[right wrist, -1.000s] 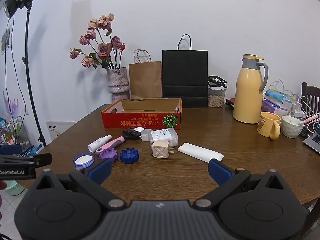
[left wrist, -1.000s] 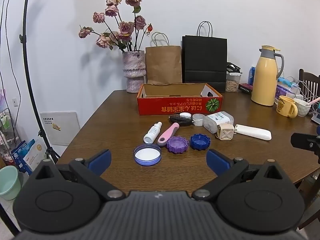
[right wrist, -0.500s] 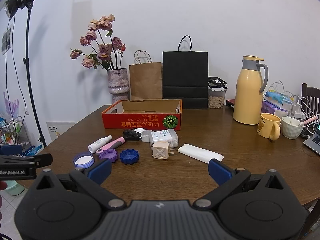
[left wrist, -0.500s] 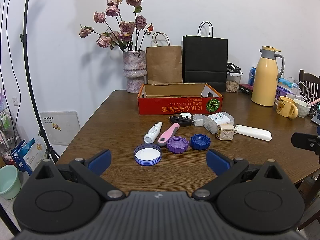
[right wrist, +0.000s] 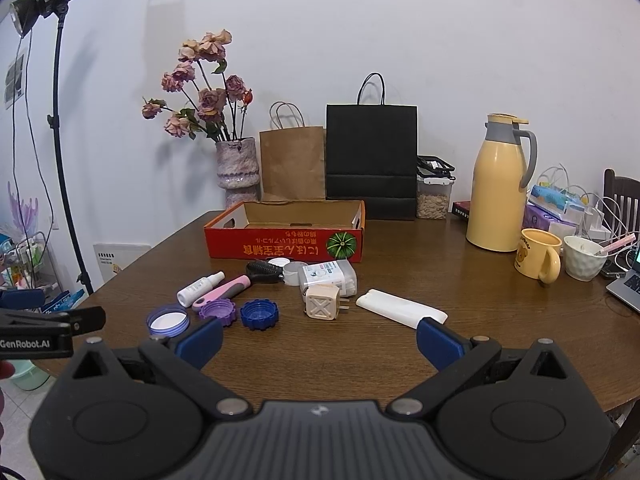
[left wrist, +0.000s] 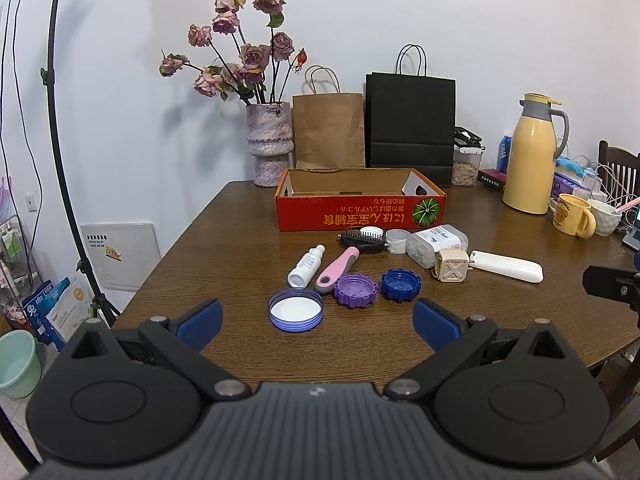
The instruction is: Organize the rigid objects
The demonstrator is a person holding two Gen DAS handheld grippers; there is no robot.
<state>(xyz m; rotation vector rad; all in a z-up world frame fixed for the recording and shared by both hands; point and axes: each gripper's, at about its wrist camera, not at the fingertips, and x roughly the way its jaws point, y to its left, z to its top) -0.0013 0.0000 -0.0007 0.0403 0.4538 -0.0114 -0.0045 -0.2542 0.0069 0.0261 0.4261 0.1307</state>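
A brown wooden table [left wrist: 240,240] fills both views, with a red cardboard box [left wrist: 360,212] standing open and empty toward its far side, in front of a black bag [left wrist: 410,120], a brown bag [left wrist: 328,128] and a vase [left wrist: 269,144] of dried roses. A yellow jug [left wrist: 528,160] stands to the right, with a yellow mug [left wrist: 572,220] and a white cup [left wrist: 606,216] beside it. The left gripper [left wrist: 316,318] hangs low over the near edge of the table with its blue-padded fingers spread wide and nothing between them; the right gripper [right wrist: 318,336] does the same further right, also wide apart and empty. The loose items lie in a cluster just in front of the box. A white bar [left wrist: 508,266] lies at the right end, its left tip close to the prongs of a beige plug [left wrist: 451,266], which sits just in front of a clear tub [left wrist: 436,240]. A pink-handled brush [left wrist: 348,258] lies slantwise, its dark head near a small white cap [left wrist: 397,236]. A white bottle [left wrist: 306,266] lies just left of the brush handle. Nearest the left gripper sits a white-lined lid [left wrist: 295,310], then a purple cap [left wrist: 355,290] touching the brush handle's end, and a blue cap [left wrist: 401,285] just right of that.
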